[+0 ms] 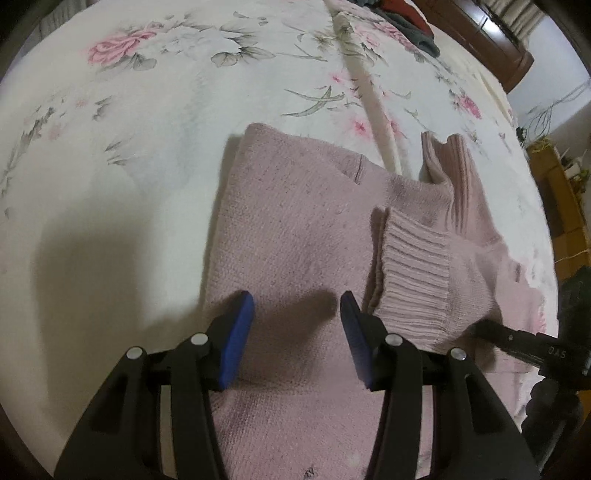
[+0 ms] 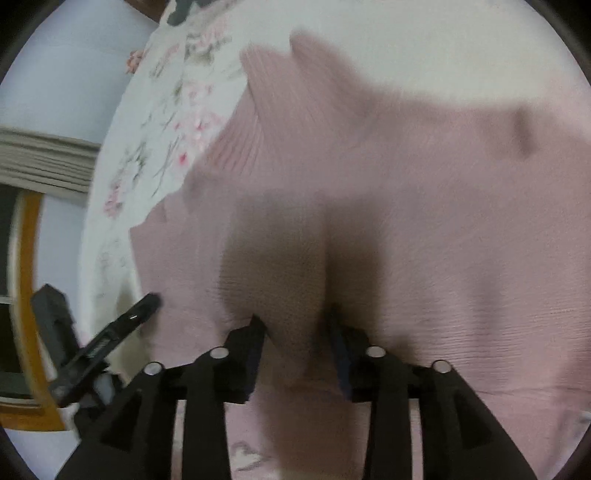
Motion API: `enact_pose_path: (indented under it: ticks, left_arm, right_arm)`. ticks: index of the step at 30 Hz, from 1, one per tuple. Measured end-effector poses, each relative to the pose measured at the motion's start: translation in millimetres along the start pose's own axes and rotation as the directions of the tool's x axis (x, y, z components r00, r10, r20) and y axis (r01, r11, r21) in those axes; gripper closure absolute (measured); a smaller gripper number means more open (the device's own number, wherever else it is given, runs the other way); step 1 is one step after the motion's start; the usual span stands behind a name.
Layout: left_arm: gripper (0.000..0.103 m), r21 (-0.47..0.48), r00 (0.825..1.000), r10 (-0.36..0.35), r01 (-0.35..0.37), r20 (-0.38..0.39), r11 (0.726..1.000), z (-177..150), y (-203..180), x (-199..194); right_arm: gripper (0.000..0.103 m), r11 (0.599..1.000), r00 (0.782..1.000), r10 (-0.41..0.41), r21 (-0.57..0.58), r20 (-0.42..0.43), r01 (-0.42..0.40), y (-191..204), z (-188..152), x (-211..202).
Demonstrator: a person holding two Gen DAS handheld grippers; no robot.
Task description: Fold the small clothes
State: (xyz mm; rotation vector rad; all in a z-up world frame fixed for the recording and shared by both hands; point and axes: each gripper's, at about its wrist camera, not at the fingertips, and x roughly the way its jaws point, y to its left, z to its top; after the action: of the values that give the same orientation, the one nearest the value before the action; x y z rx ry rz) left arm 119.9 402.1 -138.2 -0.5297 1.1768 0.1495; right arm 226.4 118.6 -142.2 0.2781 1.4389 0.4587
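Item: pink sweater [image 1: 295, 229] on floral bed [image 1: 129, 129]. My left tool [image 1: 297, 314] spread above it, ribbed cuff [image 1: 413, 280] just right. My right tool [image 2: 297, 325] pinching a sweater fold.

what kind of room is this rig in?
Most likely a bedroom at home. The pink sweater lies on a floral bedspread, dark wooden furniture stands at the far edge, and more clothes are piled near it.

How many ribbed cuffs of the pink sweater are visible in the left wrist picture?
2: one cuff lies folded onto the sweater body, the other cuff rests farther back on the bedsheet.
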Motion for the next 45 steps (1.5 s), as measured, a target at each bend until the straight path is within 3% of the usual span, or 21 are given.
enact_pose_path:
  ticks: [2, 4, 9, 14, 16, 18, 21, 23, 24, 26, 27, 30, 36, 39, 45]
  left_arm:
    - [0.054, -0.024, 0.999, -0.035, 0.035, 0.002, 0.999, 1.4, 6.1, -7.0]
    - [0.054, -0.034, 0.999, -0.041, 0.041, 0.010, 0.999, 2.6, 11.5, -13.0]
    - [0.054, -0.065, 0.999, -0.042, 0.044, 0.033, 0.997, 5.9, 22.2, -24.3]
    - [0.054, -0.080, 0.998, -0.033, 0.038, 0.058, 0.996, 7.5, 36.1, -36.9]
    - [0.054, -0.088, 0.998, -0.030, 0.035, 0.057, 0.995, 7.2, 41.8, -38.7]
    - [0.054, -0.095, 0.998, -0.028, 0.033, 0.056, 0.995, 6.4, 46.9, -39.7]
    - [0.054, -0.105, 0.998, -0.032, 0.038, 0.056, 0.994, 5.1, 52.9, -40.9]
    - [0.054, -0.111, 0.998, -0.034, 0.040, 0.057, 0.993, 4.3, 54.8, -41.4]
    - [0.054, -0.113, 0.998, -0.037, 0.043, 0.057, 0.993, 4.1, 54.8, -41.8]
    - [0.054, -0.113, 0.997, -0.039, 0.046, 0.059, 0.993, 4.2, 52.8, -42.2]
    - [0.054, -0.110, 0.997, -0.040, 0.046, 0.060, 0.993, 4.5, 51.7, -42.3]
    - [0.054, -0.098, 0.997, -0.048, 0.054, 0.064, 0.994, 4.2, 44.0, -43.1]
    - [0.054, -0.034, 0.996, -0.072, 0.074, 0.052, 0.997, 2.9, 11.2, -34.8]
    - [0.054, 0.017, 0.995, -0.088, 0.087, 0.042, 0.996, 2.3, -13.8, -27.0]
    - [0.054, 0.084, 0.997, -0.082, 0.081, 0.007, 0.993, 0.0, -46.2, -5.9]
  right_arm:
    - [0.060, 0.996, 0.995, -0.055, -0.072, 0.079, 0.061, 17.2, -1.3, -21.3]
    - [0.057, 0.989, 0.992, -0.056, -0.132, 0.113, 0.071, 33.8, -2.0, -30.2]
    - [0.055, 0.961, 1.000, 0.006, -0.275, 0.013, -0.002, 92.9, -5.6, -0.2]
    - [0.053, 0.942, 0.998, -0.052, -0.332, -0.046, 0.034, 132.2, -14.7, 48.1]
    - [0.042, 0.934, 0.994, -0.098, -0.349, -0.051, 0.074, 141.8, -19.3, 60.8]
    - [0.038, 0.924, 0.989, -0.144, -0.363, -0.039, 0.120, 147.6, -22.7, 72.0]
    - [0.038, 0.904, 0.979, -0.204, -0.388, -0.019, 0.181, 147.3, -25.8, 81.6]
    - [0.051, 0.882, 0.969, -0.248, -0.412, 0.011, 0.230, 150.0, -26.8, 86.1]
    - [0.063, 0.871, 0.963, -0.268, -0.418, 0.034, 0.257, 149.6, -27.1, 86.0]
    - [0.078, 0.890, 0.970, -0.241, -0.393, 0.027, 0.232, 143.8, -24.1, 82.3]
    - [0.090, 0.903, 0.972, -0.232, -0.366, 0.027, 0.225, 136.5, -21.1, 76.5]
    - [0.091, 0.968, 0.997, -0.079, -0.239, -0.003, 0.076, 107.2, -12.4, 51.3]
    - [0.091, 0.995, 0.995, 0.025, -0.103, 0.100, -0.014, 57.5, -11.0, -15.5]
    - [0.091, 0.998, 0.987, 0.047, -0.049, 0.152, -0.040, 28.7, -10.1, -50.7]
    - [0.091, 0.998, 0.969, 0.012, 0.054, 0.247, -0.026, -16.5, -10.1, -97.1]
